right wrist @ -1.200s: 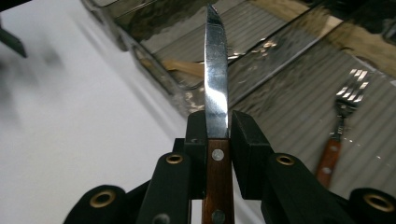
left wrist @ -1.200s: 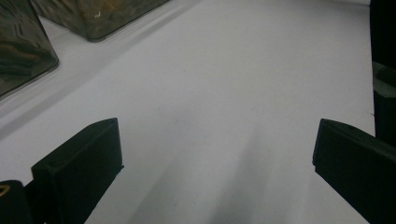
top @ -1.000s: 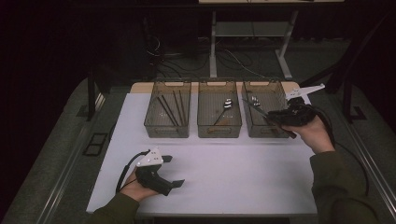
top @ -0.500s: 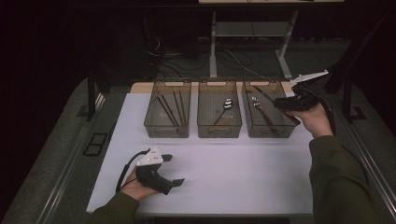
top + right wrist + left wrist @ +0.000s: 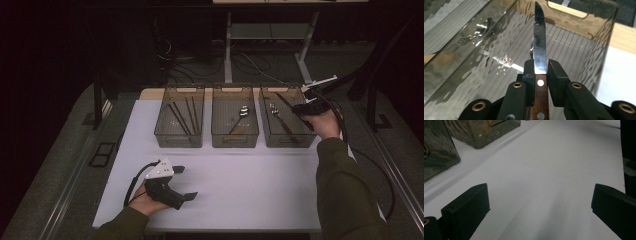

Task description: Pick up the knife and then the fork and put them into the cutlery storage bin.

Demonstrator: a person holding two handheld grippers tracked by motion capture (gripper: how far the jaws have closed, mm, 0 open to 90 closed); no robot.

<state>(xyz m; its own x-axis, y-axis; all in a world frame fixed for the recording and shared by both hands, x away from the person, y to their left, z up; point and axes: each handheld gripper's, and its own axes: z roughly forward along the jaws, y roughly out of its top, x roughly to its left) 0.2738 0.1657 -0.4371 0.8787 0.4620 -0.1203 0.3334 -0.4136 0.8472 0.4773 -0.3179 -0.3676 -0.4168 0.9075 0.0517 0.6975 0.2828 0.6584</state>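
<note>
The right gripper (image 5: 540, 75) pinches a knife (image 5: 539, 42) where the steel blade meets its wooden handle, jaws pressed tight on either side, and holds it at the right bin (image 5: 287, 140), the serrated tip pointing over the bin's interior. Seen from the high view, this gripper (image 5: 306, 107) sits at the bin's right rim, with the hand just behind it. The step in hand looks like sorting cutlery: the knife is either just being lifted out of the right bin or about to be laid into it, and the pictures do not settle which. The next move calls for keeping the blade level and clear of the bin's wall, since the grip sits far back on a long, smooth piece. The bin is smoky clear plastic with a ribbed floor and a cut-out handle; the knife's blade is bright and polished, the handle dark reddish wood with pale rivets. The left gripper (image 5: 185, 182) rests well in front of the bins on the white table (image 5: 250, 190), jaws spread wide and empty.
</note>
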